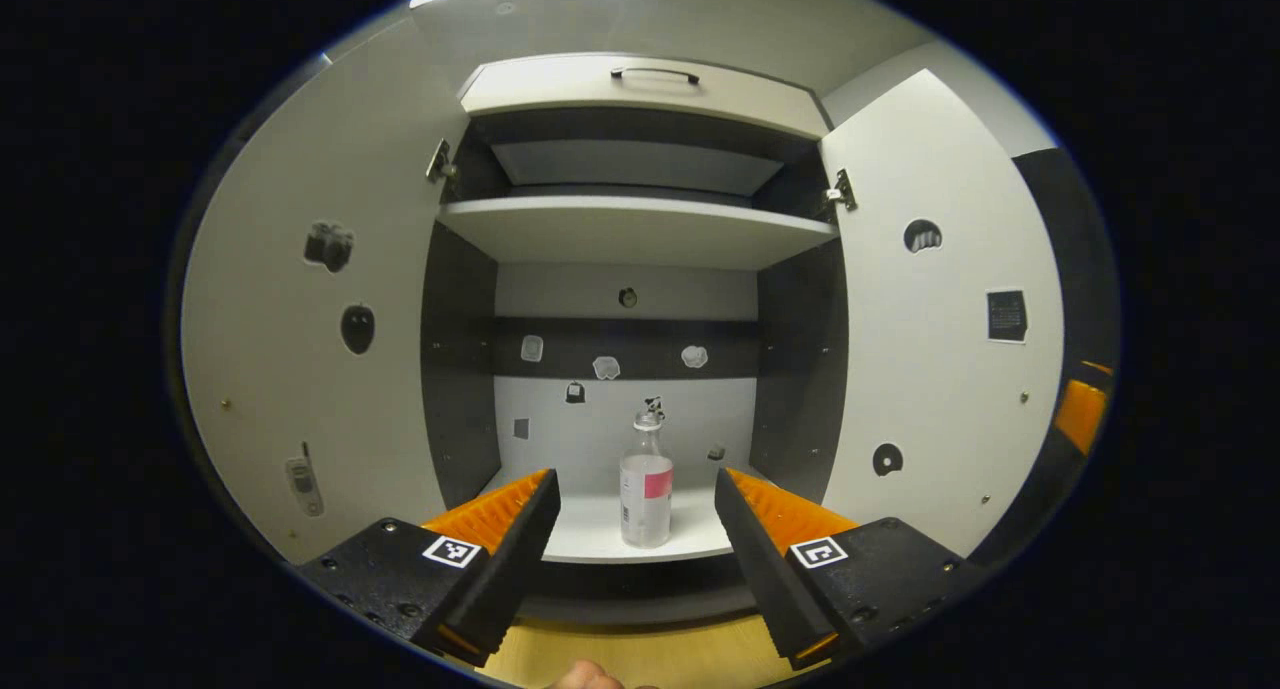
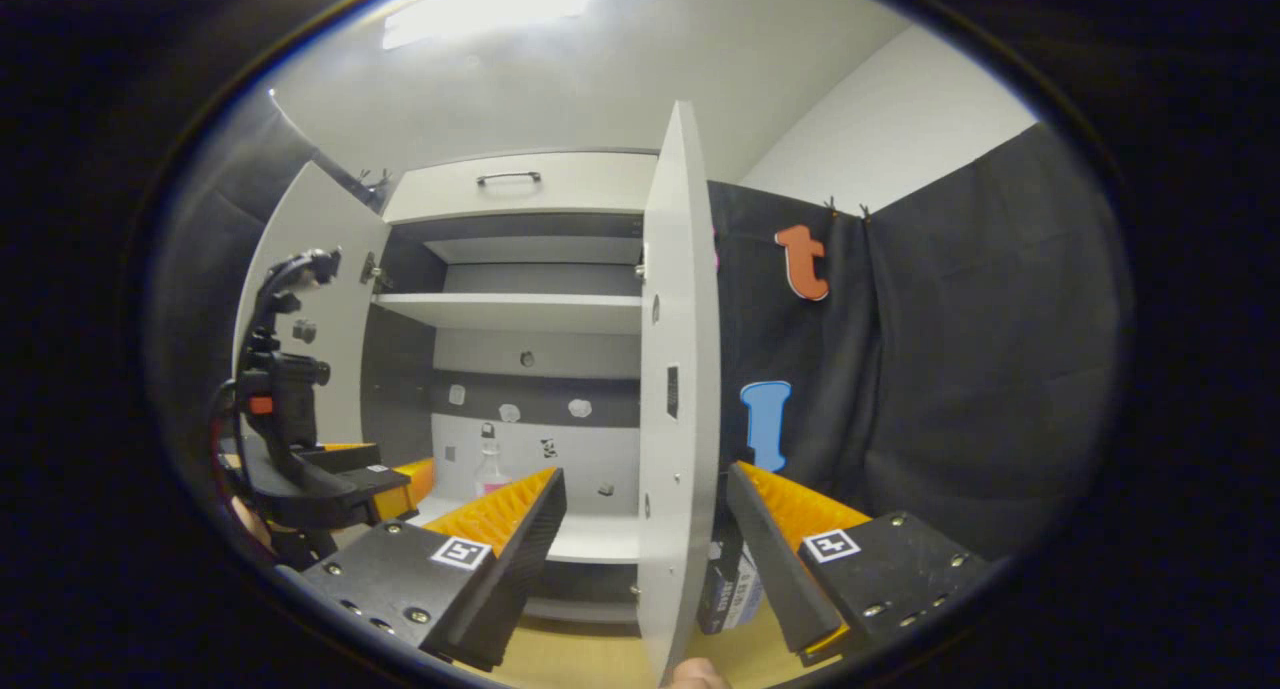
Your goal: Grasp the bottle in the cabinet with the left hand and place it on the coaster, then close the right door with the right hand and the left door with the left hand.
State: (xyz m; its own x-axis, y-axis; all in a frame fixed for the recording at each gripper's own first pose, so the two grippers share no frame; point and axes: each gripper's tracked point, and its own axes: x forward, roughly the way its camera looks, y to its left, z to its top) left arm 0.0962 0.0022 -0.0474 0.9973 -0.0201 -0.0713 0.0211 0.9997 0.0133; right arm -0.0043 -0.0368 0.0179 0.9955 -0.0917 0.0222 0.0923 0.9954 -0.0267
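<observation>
**Left gripper lined up on the bottle, grasp not made yet**

Cabinet [image 1: 640, 229] stands with both doors swung wide. The bottle [image 1: 646, 484] stands upright on the lower shelf [image 1: 600, 534], near the front edge, about centred between the side walls. Clear body, band of label, narrow neck with a cap on top. Nothing touches it.

Left gripper [image 1: 636, 514] has its fingers spread wide, the bottle framed between them but farther in, not yet between the pads. In the right gripper view it sits low at the left [image 2: 400, 481], in front of the shelf, bottle [image 2: 489, 469] just beyond it. Right gripper [image 2: 645, 514] is also spread apart, holding nothing, straddling the free edge of the right door [image 2: 680, 369]. Left door [image 1: 320, 329] is folded back out of the way. A dark box [image 2: 730, 584] stands on the wooden surface behind the right door.

Step in hand, as I judge it: reach in and grasp. Go straight forward, level with the shelf, keeping the bottle centred. Close on the body at the label band, not the thin neck. The bottle looks light and tall, so a finger nudging it first could tip it. Lift clear of the shelf lip before pulling out. Coaster isn't in sight here.
</observation>
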